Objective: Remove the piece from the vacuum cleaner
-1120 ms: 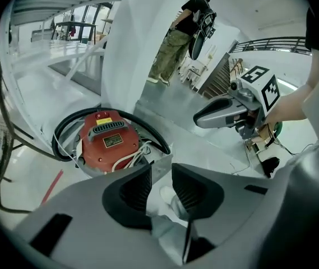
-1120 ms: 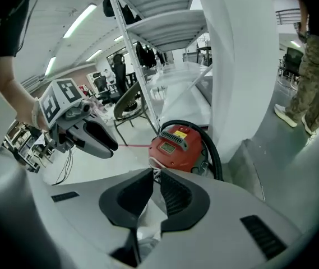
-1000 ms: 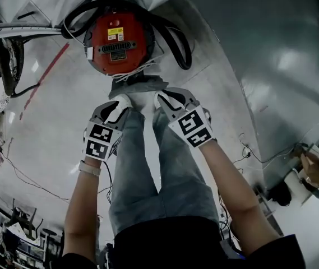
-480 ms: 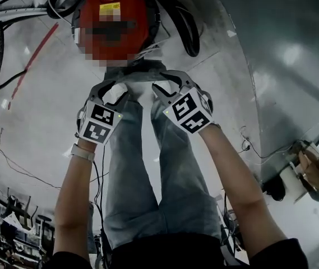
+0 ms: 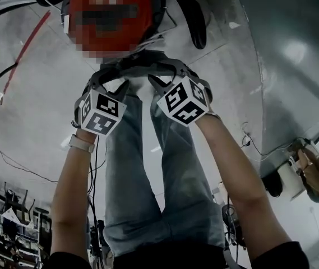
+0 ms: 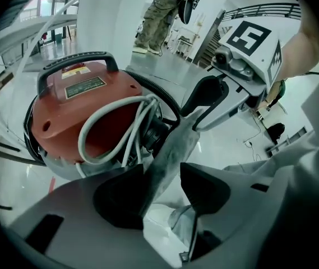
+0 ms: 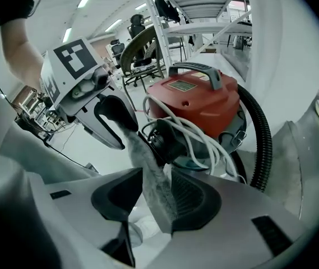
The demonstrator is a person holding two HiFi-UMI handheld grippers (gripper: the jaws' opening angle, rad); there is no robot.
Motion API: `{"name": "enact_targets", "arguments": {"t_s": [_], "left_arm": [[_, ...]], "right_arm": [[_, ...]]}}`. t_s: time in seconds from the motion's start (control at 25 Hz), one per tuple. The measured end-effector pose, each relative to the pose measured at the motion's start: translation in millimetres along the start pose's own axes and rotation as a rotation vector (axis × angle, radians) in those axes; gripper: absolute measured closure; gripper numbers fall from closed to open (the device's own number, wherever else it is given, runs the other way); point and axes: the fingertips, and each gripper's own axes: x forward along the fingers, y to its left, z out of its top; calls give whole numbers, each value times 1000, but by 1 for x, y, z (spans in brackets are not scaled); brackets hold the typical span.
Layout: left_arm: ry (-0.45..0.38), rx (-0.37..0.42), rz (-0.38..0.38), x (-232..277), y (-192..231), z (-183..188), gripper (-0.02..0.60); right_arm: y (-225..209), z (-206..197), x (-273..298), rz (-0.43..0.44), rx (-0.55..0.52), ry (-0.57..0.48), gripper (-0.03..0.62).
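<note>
The red vacuum cleaner point(image 5: 81, 15) stands on the floor just beyond both grippers, with a white cord point(image 6: 109, 128) looped over its front and a black hose point(image 7: 263, 144) at its side. A dusty grey flat piece point(image 5: 139, 66) stretches between the two grippers. My left gripper point(image 5: 110, 86) is opening: the grey piece point(image 6: 173, 147) leans on one pad, with a gap to the other. My right gripper point(image 5: 167, 77) is opening too: the grey piece point(image 7: 148, 167) lies against one ribbed pad, clear of the other.
My own legs in jeans point(image 5: 159, 167) fill the middle of the head view. Thin cables point(image 5: 19, 161) trail over the floor at left. Another person's hand point(image 5: 316, 172) shows at the right edge. A person point(image 6: 162, 10) stands far behind the vacuum. A chair point(image 7: 142, 49) sits under metal shelving.
Both grippers have moved up closer to the vacuum cleaner in the head view. Their jaws have spread wider, and the grey piece now shows between them.
</note>
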Motion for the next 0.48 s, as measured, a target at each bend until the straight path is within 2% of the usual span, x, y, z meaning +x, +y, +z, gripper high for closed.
{"name": "enact_targets", "arguments": {"t_s": [0.24, 0.48], "left_arm": [[16, 37, 47, 15, 14, 4, 368], [39, 116, 71, 22, 16, 7, 373]], "right_arm": [[-1, 1, 21, 15, -57, 27, 425], [-2, 0, 25, -3, -110, 38, 464]]}}
